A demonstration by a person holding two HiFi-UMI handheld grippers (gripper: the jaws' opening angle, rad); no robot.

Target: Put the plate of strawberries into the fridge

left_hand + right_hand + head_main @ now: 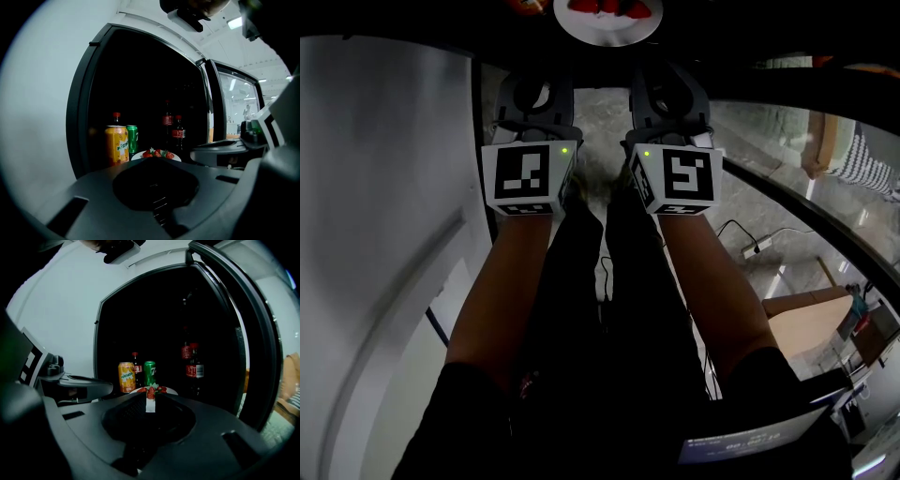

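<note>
Since the plate of strawberries (pixel 609 36) already rests in the fridge (pixel 82 117) near the Mirinda can (pixel 116 143), the left gripper (pixel 157 168) and right gripper (pixel 150 401), jaws together and empty, likely need only withdraw.

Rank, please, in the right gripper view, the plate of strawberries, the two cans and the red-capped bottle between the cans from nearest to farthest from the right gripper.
1. Plate of strawberries, centre front.
2. Green can and orange can, behind it, centre-left; too close to call.
3. Red-capped bottle, behind, between them.
</note>
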